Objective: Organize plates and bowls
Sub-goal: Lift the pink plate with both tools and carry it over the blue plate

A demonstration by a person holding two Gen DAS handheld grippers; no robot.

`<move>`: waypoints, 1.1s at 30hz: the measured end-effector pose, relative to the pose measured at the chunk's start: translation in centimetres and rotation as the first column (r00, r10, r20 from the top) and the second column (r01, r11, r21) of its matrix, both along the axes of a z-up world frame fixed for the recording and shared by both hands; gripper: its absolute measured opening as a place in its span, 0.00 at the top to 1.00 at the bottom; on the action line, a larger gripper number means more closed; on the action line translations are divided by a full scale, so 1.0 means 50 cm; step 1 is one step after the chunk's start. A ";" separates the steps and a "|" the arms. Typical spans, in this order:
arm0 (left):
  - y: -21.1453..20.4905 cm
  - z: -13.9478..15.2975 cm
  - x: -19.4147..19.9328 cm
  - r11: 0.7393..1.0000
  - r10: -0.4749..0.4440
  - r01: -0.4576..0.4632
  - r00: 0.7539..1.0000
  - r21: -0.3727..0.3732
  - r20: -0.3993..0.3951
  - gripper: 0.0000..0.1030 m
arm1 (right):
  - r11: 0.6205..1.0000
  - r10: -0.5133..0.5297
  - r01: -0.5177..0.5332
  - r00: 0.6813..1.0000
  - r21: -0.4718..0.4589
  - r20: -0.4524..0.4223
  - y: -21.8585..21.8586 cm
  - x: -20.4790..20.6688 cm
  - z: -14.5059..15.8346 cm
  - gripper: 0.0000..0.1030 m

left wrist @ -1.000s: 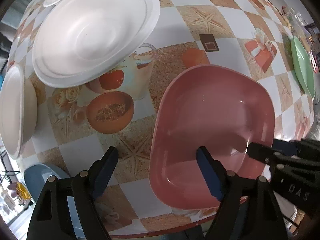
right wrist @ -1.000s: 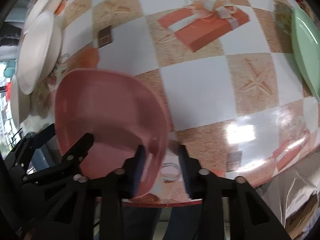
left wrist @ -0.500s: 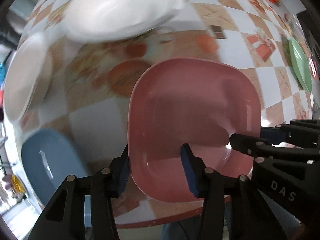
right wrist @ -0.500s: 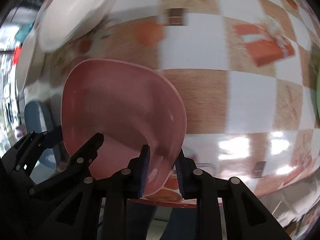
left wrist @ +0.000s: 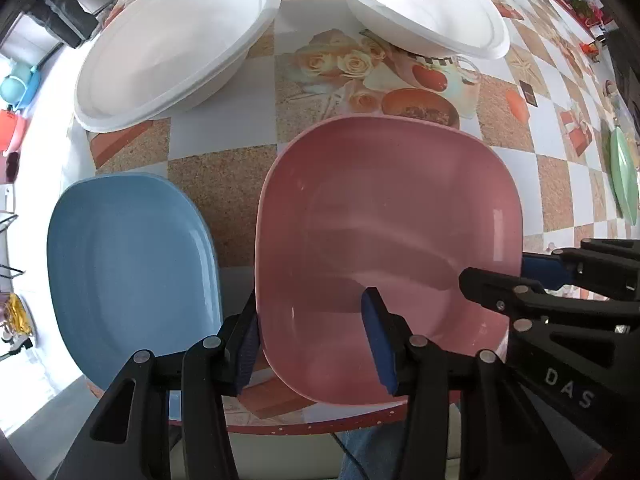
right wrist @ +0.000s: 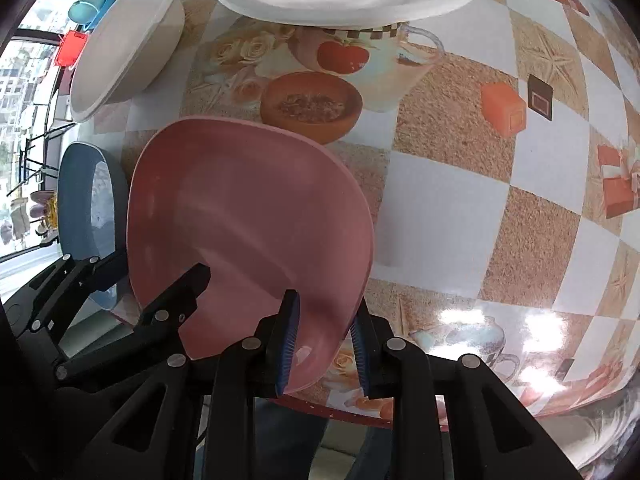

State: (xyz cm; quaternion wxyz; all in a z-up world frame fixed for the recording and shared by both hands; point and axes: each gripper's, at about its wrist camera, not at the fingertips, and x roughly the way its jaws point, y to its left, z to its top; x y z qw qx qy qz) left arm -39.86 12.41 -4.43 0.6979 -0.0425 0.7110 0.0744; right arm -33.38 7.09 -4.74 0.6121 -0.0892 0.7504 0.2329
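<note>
A pink square plate (left wrist: 384,224) is held by both grippers over the table's near edge. My left gripper (left wrist: 314,340) is shut on its near left rim, one finger outside the rim and one inside. My right gripper (right wrist: 323,342) is shut on the plate's (right wrist: 248,216) right edge, and it also shows at the right of the left wrist view (left wrist: 532,276). A blue square plate (left wrist: 128,264) lies on the table just left of the pink one, a narrow gap between them. The left gripper (right wrist: 148,276) shows at the left of the right wrist view.
Two white bowls (left wrist: 172,44) (left wrist: 424,4) stand at the far side of the patterned table (left wrist: 224,184). A green plate (left wrist: 622,176) lies far right. The table's red front edge (left wrist: 320,426) runs just under the grippers. A person's legs show below it.
My left gripper closed on the pink plate's rim. Both grippers carried the plate left across the table, and the blue plate has come fully into view beside it.
</note>
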 end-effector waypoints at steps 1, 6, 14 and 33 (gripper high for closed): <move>-0.001 -0.002 -0.003 1.000 0.000 0.000 1.000 0.003 0.002 0.50 | 1.000 -0.011 0.011 1.000 0.005 -0.007 -0.009 0.000 0.003 0.73; -0.062 0.031 -0.025 1.000 0.001 -0.001 1.000 -0.002 0.004 0.50 | 0.998 -0.053 0.054 0.998 0.013 -0.035 -0.011 0.027 0.034 0.73; -0.046 0.031 -0.006 1.000 -0.012 0.012 1.000 -0.003 0.001 0.49 | 0.996 -0.087 0.088 0.994 0.010 -0.068 -0.050 0.047 0.064 0.73; -0.057 0.142 0.043 0.999 -0.009 0.006 0.997 0.041 0.082 0.49 | 0.999 -0.039 0.041 0.998 0.034 -0.040 -0.136 0.063 0.135 0.73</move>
